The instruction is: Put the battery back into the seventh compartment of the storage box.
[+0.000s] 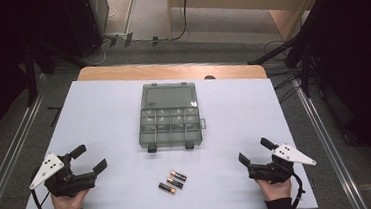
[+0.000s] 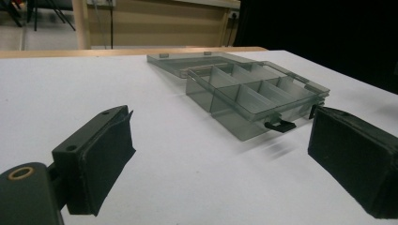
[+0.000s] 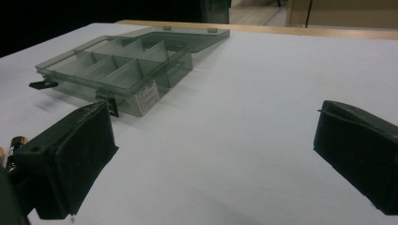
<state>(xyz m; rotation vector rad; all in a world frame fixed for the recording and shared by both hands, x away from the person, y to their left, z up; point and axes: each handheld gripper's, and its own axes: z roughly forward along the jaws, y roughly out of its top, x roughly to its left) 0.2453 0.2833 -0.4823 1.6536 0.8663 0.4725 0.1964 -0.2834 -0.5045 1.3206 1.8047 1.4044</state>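
Lying beside 3 cylindrical batteries: translucent compartmented box.

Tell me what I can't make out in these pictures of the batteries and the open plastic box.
- Batteries: high view, too small to read brand or size; right gripper view, one tip peeks out behind a jaw.
- Plastic box: high view, compartments too small and murky to tell whether anything lies inside.
- Label on the box: right gripper view, print too small to read.
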